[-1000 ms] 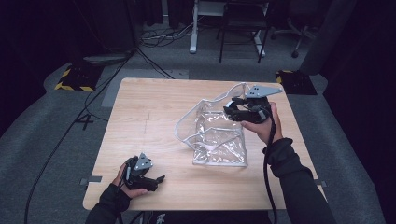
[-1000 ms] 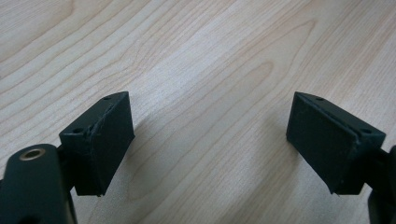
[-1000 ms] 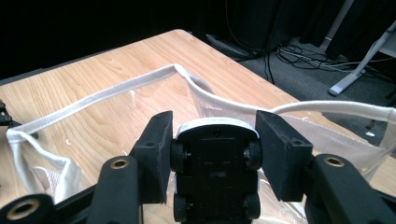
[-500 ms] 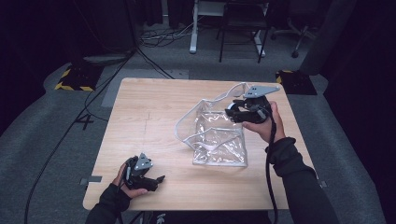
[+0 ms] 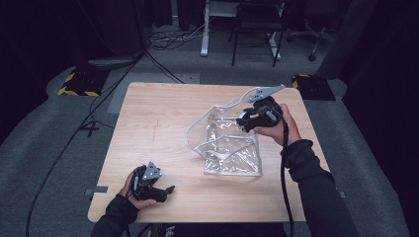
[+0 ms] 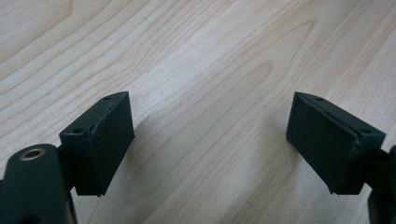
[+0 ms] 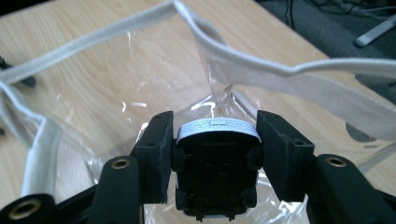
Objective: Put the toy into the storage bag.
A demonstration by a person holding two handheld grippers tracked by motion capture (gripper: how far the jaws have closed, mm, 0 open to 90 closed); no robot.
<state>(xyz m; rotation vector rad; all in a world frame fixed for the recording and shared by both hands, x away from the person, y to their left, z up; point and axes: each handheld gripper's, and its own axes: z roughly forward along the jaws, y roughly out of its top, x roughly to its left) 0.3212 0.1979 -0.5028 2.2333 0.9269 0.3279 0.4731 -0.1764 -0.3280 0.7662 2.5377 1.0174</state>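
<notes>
The wooden table (image 5: pixel 163 118) has bare surface across its whole left half and along its far edge; the clear plastic bag (image 5: pixel 232 150) occupies the centre-right, its near bottom edge well short of the table's near edge. The bag's white trimmed rim (image 5: pixel 197 126) arches up and to the left, leaving the mouth open toward the upper right. My right gripper (image 5: pixel 243 122) is held above the bag's right side, at that mouth, with my right hand (image 5: pixel 276 126) just inside the table's right edge. In the right gripper view, the jaws are closed on a small toy car (image 7: pixel 217 168), seen from below: a dark chassis with a wheel at each side pressed against the pads, and a white body edge showing at the top. I read it as a toy car, though the angle shows little beyond the underside. The car sits over the clear film of the bag, with the white trim (image 7: pixel 289 74) looping across beyond it. My left gripper (image 5: pixel 165 190) rests low at the near left corner, well apart from the bag, close to the table's near edge. In the left gripper view its jaws stand wide, with nothing between the pads (image 6: pixel 109 140) but bare wood grain (image 6: pixel 210 93).
</notes>
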